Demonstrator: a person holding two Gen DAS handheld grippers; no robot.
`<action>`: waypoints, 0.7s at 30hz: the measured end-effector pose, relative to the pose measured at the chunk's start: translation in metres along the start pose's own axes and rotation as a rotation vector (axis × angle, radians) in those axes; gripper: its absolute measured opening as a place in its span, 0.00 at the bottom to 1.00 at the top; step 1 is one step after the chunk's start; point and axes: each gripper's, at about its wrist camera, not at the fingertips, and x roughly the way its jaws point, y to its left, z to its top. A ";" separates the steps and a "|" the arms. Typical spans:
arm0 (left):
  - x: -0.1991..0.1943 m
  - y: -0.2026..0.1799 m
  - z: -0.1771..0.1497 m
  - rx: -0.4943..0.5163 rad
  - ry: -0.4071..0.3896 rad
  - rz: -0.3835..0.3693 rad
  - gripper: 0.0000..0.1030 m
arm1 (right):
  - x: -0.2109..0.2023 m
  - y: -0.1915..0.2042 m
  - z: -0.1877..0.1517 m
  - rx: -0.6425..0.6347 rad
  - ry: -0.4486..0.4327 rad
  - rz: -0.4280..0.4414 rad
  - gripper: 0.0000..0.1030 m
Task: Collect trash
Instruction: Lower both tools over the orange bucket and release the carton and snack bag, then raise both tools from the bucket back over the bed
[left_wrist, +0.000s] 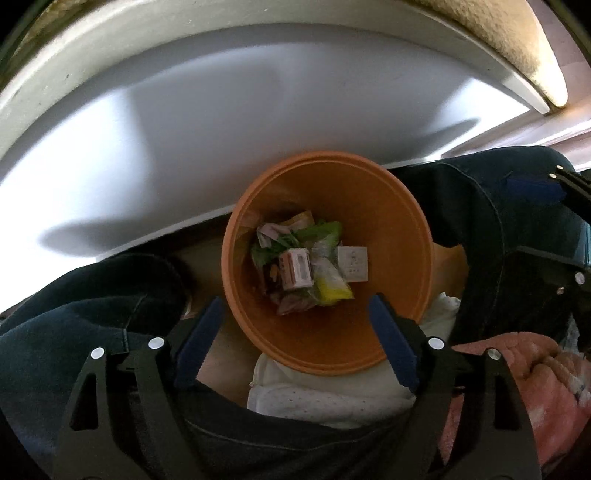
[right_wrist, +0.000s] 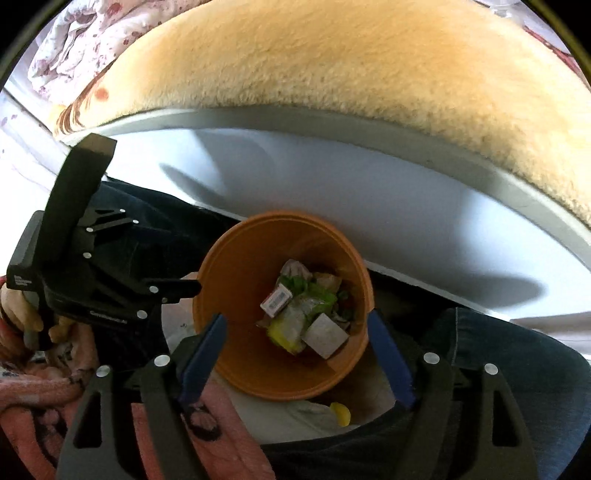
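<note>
An orange bin (left_wrist: 406, 206) stands below both grippers, between a person's knees. Trash lies at its bottom: a small pink box (left_wrist: 295, 271), a white box (left_wrist: 352, 264), and green and yellow wrappers (left_wrist: 332, 291). My left gripper (left_wrist: 295, 301) hangs open over the bin's near rim, nothing between its blue pads. In the right wrist view the same bin (right_wrist: 240, 266) holds the barcoded box (right_wrist: 277, 299) and the white box (right_wrist: 325, 336). My right gripper (right_wrist: 298, 315) is open and empty above it. The left gripper's body (right_wrist: 85, 280) shows at the left.
A white panel (left_wrist: 221, 122) rises just behind the bin, with a tan fuzzy blanket (right_wrist: 332, 66) on top. Dark jeans (left_wrist: 461, 206) flank the bin. A pink fleece sleeve (left_wrist: 535, 387), white cloth (left_wrist: 314, 398) and a small yellow item (right_wrist: 340, 413) lie close by.
</note>
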 end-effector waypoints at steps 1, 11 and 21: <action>0.000 0.002 -0.004 0.000 -0.002 0.004 0.77 | -0.002 0.001 0.001 0.000 -0.003 0.000 0.75; -0.011 0.003 -0.006 -0.016 -0.040 0.010 0.77 | -0.022 -0.001 0.003 0.003 -0.043 -0.001 0.75; -0.078 -0.014 -0.003 0.037 -0.196 0.003 0.81 | -0.110 -0.007 0.037 -0.024 -0.290 0.034 0.83</action>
